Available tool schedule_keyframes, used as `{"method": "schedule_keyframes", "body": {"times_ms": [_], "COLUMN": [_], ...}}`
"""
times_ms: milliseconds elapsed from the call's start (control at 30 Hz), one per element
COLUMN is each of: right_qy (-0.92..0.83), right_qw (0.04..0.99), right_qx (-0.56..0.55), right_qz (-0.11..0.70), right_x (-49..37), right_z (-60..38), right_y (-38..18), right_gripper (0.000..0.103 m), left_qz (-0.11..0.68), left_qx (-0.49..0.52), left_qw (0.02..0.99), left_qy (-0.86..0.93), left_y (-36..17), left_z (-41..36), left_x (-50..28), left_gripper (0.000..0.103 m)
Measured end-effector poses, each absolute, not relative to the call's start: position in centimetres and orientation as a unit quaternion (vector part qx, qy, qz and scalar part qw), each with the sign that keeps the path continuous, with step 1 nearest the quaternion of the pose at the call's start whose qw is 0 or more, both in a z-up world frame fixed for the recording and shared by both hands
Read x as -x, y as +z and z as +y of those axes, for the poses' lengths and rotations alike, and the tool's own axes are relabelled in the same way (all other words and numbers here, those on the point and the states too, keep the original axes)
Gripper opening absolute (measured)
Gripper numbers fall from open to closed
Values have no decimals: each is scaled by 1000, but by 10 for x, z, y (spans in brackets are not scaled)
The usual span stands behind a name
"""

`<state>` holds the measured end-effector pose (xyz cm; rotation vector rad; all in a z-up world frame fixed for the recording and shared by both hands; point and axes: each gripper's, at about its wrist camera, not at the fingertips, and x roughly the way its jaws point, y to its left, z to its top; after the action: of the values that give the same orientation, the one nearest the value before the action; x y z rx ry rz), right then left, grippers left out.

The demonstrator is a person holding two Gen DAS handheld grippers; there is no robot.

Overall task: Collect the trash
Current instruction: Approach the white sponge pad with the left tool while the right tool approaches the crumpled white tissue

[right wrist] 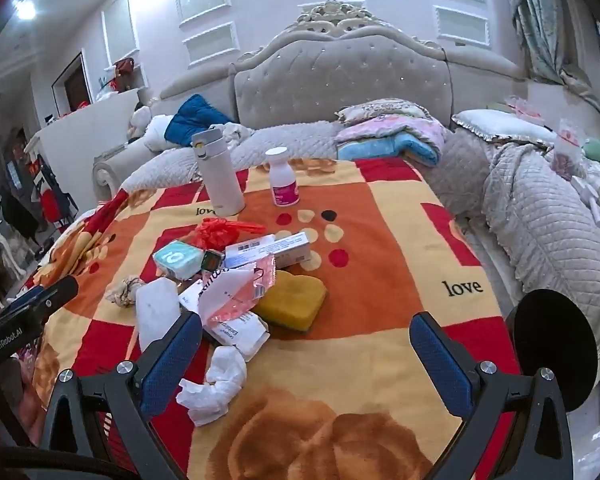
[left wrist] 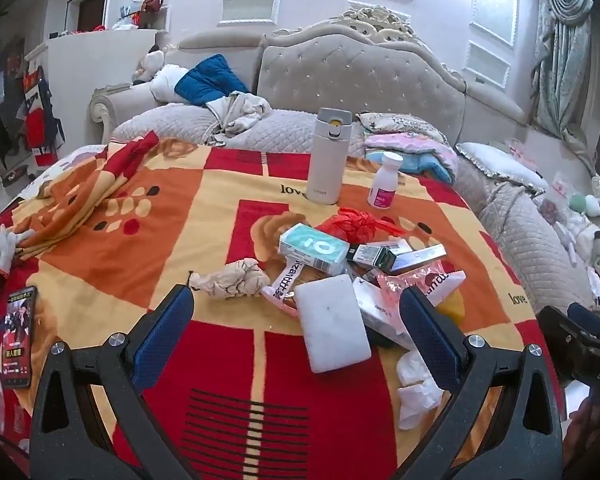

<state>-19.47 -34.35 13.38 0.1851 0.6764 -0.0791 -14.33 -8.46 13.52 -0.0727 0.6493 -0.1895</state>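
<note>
A heap of trash lies on the red, orange and cream blanket (left wrist: 188, 216): a white sponge (left wrist: 332, 322), a crumpled beige tissue (left wrist: 232, 278), a mint tissue pack (left wrist: 312, 250), a red plastic bag (left wrist: 356, 222), small cartons (left wrist: 396, 256), a pink wrapper (left wrist: 420, 280) and white crumpled tissue (left wrist: 416, 388). My left gripper (left wrist: 296, 326) hovers open just short of the heap, with the white sponge lying between its fingers. My right gripper (right wrist: 306, 354) is open over the blanket; the white tissue (right wrist: 216, 380) lies by its left finger and a yellow sponge (right wrist: 292, 300) sits ahead.
A white flask (left wrist: 326, 156) and a white pill bottle with pink label (left wrist: 384, 186) stand behind the heap. A phone (left wrist: 18, 336) lies at the blanket's left edge. Behind are a tufted headboard (left wrist: 360, 76), folded bedding (right wrist: 392, 136) and pillows.
</note>
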Motion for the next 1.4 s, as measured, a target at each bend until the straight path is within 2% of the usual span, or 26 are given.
{"method": "schedule_keyframes", "body": {"times_ms": [800,1400], "right_qy": [-42,-33], "right_qw": [946,938], "right_qx": [-70,-60], "right_qz": [314,339], "right_x": [197,184], "right_z": [-337,-330], "right_y": [135,123], "right_gripper": [103,103], "left_qz": [324,330], "left_qx": [16,5], "left_qw": [943,942], "left_qy": [-74,-63], "left_y": [133,128], "left_z": [-101,-104], "left_x": [151,144], "left_gripper": [102,102]}}
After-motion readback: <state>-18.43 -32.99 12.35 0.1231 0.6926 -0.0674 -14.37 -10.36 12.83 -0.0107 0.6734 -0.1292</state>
